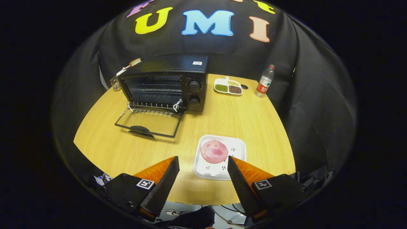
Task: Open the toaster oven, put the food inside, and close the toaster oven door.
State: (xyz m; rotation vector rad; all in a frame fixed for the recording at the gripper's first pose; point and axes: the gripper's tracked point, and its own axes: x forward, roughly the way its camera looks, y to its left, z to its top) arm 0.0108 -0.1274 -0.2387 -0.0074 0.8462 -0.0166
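Tongs [203, 163] spread wide, fingers [165, 184] apart, gripping nothing, angled downward.

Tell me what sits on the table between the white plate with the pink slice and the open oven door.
Nothing: in the gripper view, bare wooden table separates the white plate from the open oven door. The open gripper has its fingers either side of the plate's near end.

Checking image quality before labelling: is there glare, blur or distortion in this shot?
Gripper view: fisheye bends the table edge into a curve; sharp focus on the pink food and white plate; soft light, faint shadow under the open oven door; no strong glare; open gripper fingers crisp.
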